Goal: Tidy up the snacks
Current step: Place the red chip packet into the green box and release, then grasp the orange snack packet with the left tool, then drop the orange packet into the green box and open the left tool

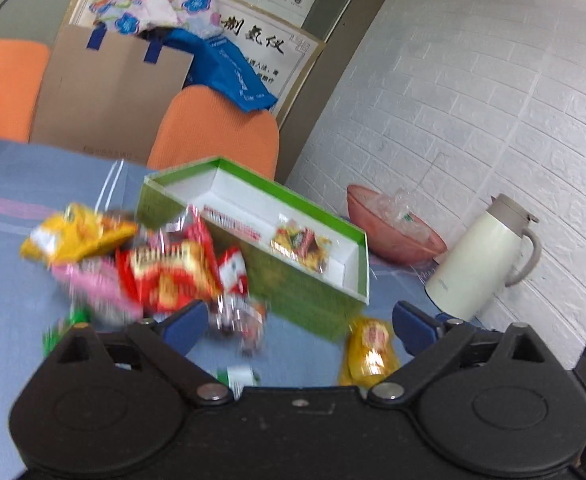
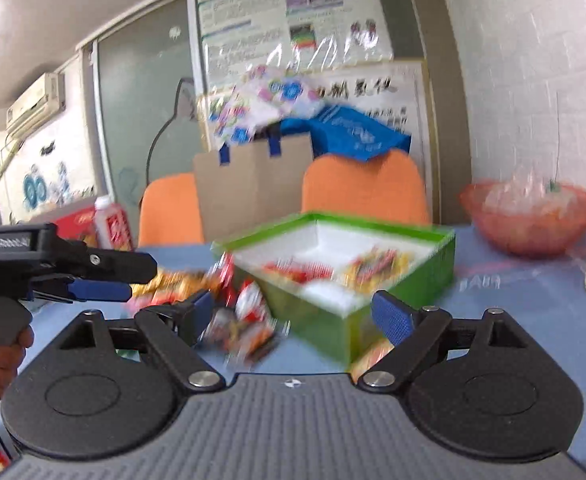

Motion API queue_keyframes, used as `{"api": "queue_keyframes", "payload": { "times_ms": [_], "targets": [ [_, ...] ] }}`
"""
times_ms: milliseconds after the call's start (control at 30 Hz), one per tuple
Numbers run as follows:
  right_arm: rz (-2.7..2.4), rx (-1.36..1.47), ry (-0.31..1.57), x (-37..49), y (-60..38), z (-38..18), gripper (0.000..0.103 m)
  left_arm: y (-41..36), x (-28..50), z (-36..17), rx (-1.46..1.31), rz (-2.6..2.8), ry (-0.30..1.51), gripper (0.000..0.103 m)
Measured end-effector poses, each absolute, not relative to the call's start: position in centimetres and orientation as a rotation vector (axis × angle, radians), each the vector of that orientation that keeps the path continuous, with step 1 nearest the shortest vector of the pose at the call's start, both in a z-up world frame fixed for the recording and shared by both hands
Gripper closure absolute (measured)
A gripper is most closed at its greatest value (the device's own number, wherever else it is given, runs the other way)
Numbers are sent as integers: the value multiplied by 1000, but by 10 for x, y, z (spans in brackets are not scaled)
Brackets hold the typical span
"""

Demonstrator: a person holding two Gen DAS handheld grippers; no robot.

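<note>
A green box (image 1: 301, 292) with a white inside stands open on the blue table; it also shows in the right wrist view (image 2: 409, 280). A few snack packets (image 1: 299, 242) lie inside it. A blurred pile of red, yellow and pink snack packets (image 1: 161, 268) lies left of the box, also in the right wrist view (image 2: 241, 316). A yellow packet (image 1: 369, 352) lies by the box's near corner. My left gripper (image 1: 297, 324) is open and empty above a small packet. My right gripper (image 2: 293, 316) is open and empty over the pile. The left gripper also shows at the left of the right wrist view (image 2: 105, 280).
A pink bowl (image 1: 397, 236) with plastic wrap and a cream thermos jug (image 1: 481, 256) stand at the table's right by the white brick wall. Two orange chairs (image 1: 217, 132) and a cardboard box (image 1: 109, 92) with bags stand behind the table.
</note>
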State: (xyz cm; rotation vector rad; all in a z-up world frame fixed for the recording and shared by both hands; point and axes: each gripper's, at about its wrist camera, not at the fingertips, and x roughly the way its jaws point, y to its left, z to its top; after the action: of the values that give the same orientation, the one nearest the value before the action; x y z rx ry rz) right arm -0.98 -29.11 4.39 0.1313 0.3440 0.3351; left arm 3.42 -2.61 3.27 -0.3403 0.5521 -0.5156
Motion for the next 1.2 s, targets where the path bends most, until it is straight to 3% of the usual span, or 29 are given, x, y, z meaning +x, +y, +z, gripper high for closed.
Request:
{"api": "queue_keyframes", "payload": {
  "times_ms": [300,533,833,900,933,1033,1200],
  "targets": [
    [414,115,511,-27,-273,8,0,-25,9,-20,-459,-600,745,0],
    [443,90,548,-22,-260,-2,0,-34,38,-33,-496,-579,771,0],
    [461,61,565,-12,-256,-6,0,-43,53,-38,-481,-621,784,17],
    [467,60,567,-8,-255,-8,11,-44,56,-42,-496,-641,793,39],
    [470,59,575,-6,-254,-10,30,-44,56,-44,-504,-641,787,40],
    [449,65,590,-4,-256,-11,45,-44,53,-42,-509,-645,777,41],
    [449,24,543,-19,-258,2,47,-47,38,-23,-483,-669,728,41]
  ]
}}
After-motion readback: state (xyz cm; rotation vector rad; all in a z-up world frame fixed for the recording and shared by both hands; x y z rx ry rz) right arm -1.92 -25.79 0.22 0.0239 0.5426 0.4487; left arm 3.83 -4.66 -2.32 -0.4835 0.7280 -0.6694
